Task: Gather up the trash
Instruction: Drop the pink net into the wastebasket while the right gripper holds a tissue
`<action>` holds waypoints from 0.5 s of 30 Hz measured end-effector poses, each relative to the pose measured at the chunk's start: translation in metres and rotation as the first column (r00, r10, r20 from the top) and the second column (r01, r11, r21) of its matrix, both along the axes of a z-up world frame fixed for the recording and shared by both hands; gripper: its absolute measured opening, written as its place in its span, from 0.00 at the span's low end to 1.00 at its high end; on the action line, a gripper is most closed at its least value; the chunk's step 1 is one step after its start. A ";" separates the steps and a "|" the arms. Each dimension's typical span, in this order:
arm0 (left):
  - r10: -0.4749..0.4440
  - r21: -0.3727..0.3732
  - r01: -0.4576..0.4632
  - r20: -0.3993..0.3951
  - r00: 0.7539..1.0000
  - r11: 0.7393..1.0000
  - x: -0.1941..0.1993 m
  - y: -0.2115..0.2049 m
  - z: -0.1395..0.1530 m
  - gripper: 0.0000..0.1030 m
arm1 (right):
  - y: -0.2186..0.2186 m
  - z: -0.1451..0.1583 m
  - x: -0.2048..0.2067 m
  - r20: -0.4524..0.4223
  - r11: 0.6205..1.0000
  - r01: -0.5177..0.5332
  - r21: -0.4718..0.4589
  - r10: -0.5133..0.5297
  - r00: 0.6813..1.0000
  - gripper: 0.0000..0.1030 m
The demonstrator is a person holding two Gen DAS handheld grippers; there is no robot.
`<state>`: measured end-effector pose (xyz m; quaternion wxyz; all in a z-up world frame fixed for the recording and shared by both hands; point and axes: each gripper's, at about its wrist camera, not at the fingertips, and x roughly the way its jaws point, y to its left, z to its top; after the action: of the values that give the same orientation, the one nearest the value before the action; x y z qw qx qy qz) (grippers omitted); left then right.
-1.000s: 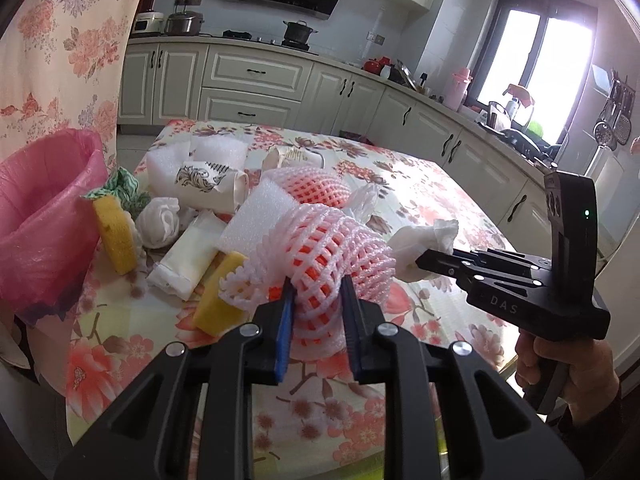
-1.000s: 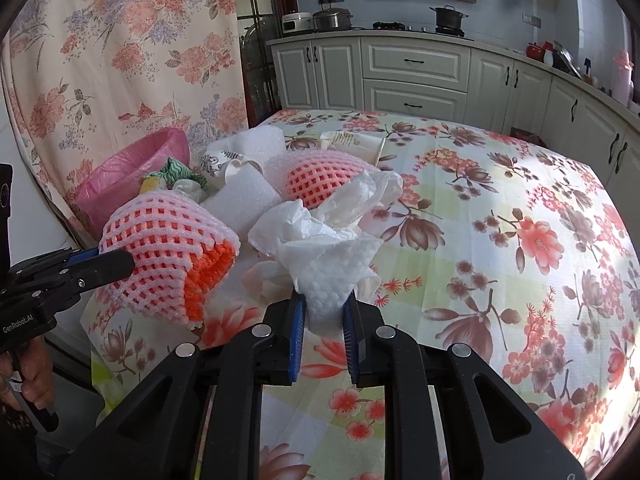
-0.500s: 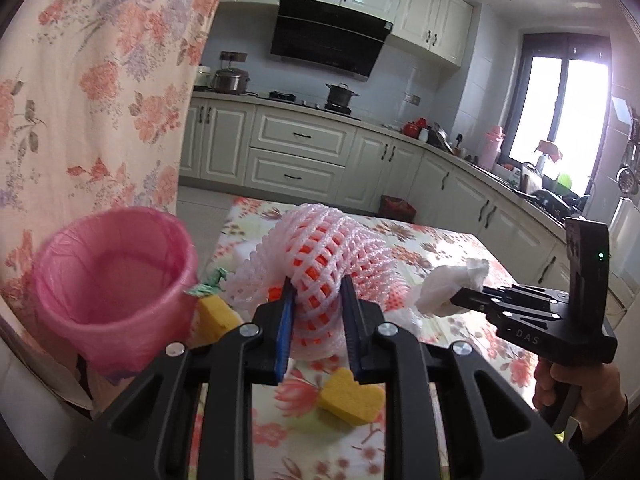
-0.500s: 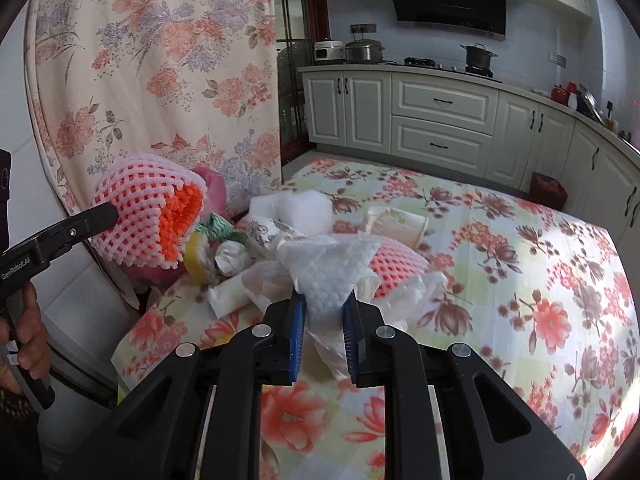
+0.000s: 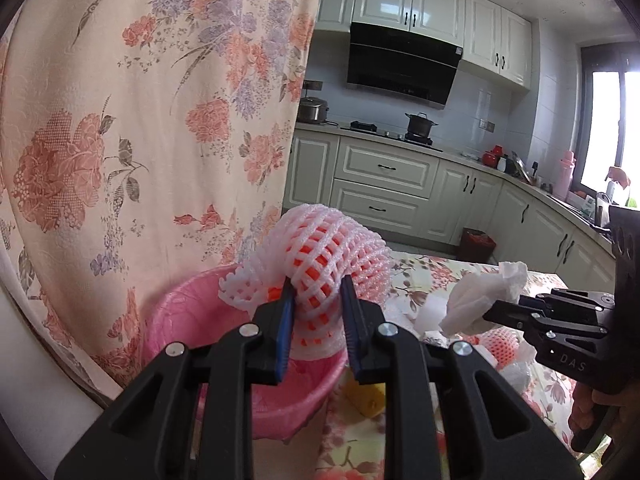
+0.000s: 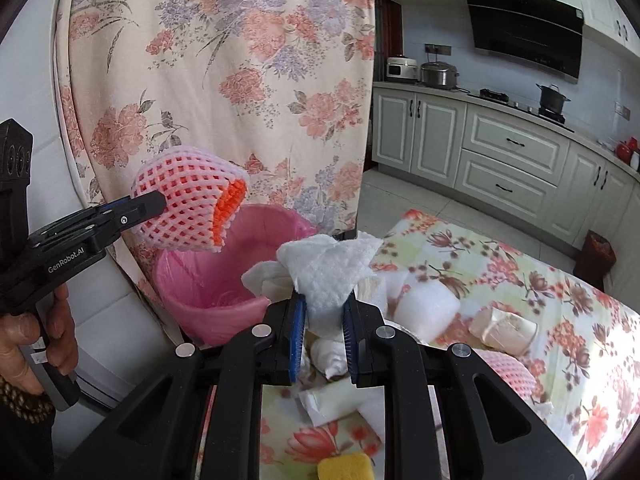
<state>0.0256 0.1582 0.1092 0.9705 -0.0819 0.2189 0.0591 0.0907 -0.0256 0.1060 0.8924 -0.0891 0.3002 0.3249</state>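
My left gripper (image 5: 317, 300) is shut on a pink-and-orange foam fruit net (image 5: 328, 256) and holds it in the air just above the rim of the pink-lined trash bin (image 5: 192, 320). From the right wrist view the same foam net (image 6: 188, 208) hangs over the bin (image 6: 208, 276), pinched by the left gripper (image 6: 154, 202). My right gripper (image 6: 322, 308) is shut on a crumpled white paper towel (image 6: 324, 268), held beside the bin's right rim. In the left wrist view the right gripper (image 5: 490, 316) and its paper towel (image 5: 484, 296) sit to the right.
On the floral tablecloth (image 6: 560, 300) lie more trash: a white foam block (image 6: 426, 308), a second foam net (image 6: 508, 372), a beige wrapper (image 6: 504, 330), yellow sponges (image 6: 348, 466) and tissue wads. A flowered curtain (image 6: 224, 80) hangs behind the bin. Kitchen cabinets (image 6: 512, 148) stand beyond.
Both grippers rose and swung left from over the table towards the pink bin, each still carrying its item. The foam net now hangs over the bin's opening.
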 end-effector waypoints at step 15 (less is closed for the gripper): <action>0.105 -0.044 -0.110 -0.101 0.989 0.993 0.059 0.076 -0.030 0.22 | 0.105 -0.014 0.045 -0.034 0.996 -0.080 -0.042 0.079 0.996 0.17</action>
<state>0.0850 0.2341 0.0789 0.9517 -0.1145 0.2630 0.1097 0.1359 0.0793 0.0925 0.8716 -0.1149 0.3177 0.3551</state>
